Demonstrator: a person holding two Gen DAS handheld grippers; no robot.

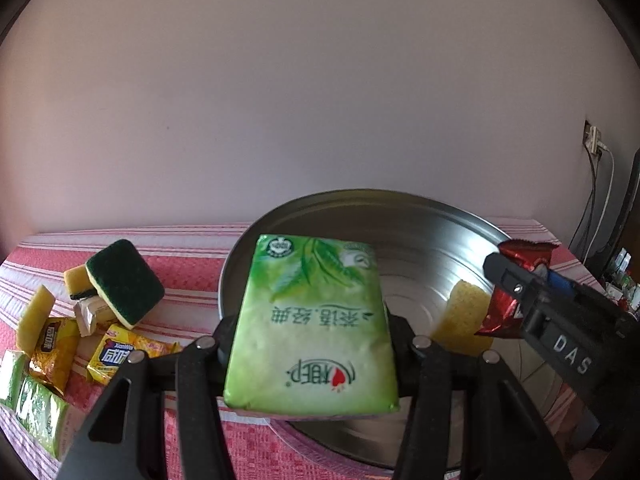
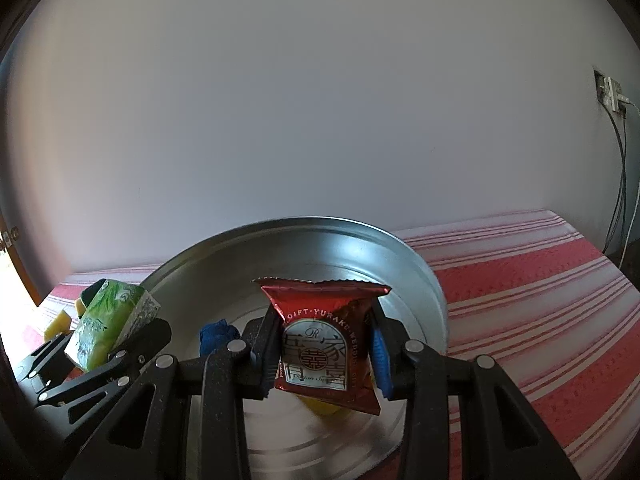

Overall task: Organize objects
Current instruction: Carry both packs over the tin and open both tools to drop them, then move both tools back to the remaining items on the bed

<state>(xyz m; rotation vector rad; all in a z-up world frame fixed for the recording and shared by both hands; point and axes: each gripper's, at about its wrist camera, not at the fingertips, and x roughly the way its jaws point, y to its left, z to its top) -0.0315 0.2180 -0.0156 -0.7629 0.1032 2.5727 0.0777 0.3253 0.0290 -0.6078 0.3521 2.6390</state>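
My left gripper (image 1: 310, 344) is shut on a green tissue pack (image 1: 312, 324) and holds it above the near rim of a round metal tray (image 1: 400, 216). My right gripper (image 2: 326, 346) is shut on a red foil snack packet (image 2: 326, 340) and holds it over the same tray (image 2: 224, 256). A yellow sponge (image 1: 464, 316) lies in the tray; in the right wrist view it is mostly hidden under the packet. The right gripper with its red packet (image 1: 508, 304) shows at the right of the left wrist view. The left gripper with the green pack (image 2: 108, 324) shows at the left of the right wrist view.
On the red striped cloth (image 2: 540, 280) left of the tray lie a green-and-yellow scouring sponge (image 1: 124, 280), yellow snack packets (image 1: 116, 352), a yellow sponge piece (image 1: 34, 316) and green tissue packs (image 1: 36, 412). A wall stands behind the table, with a socket and cables (image 2: 612, 92) at right.
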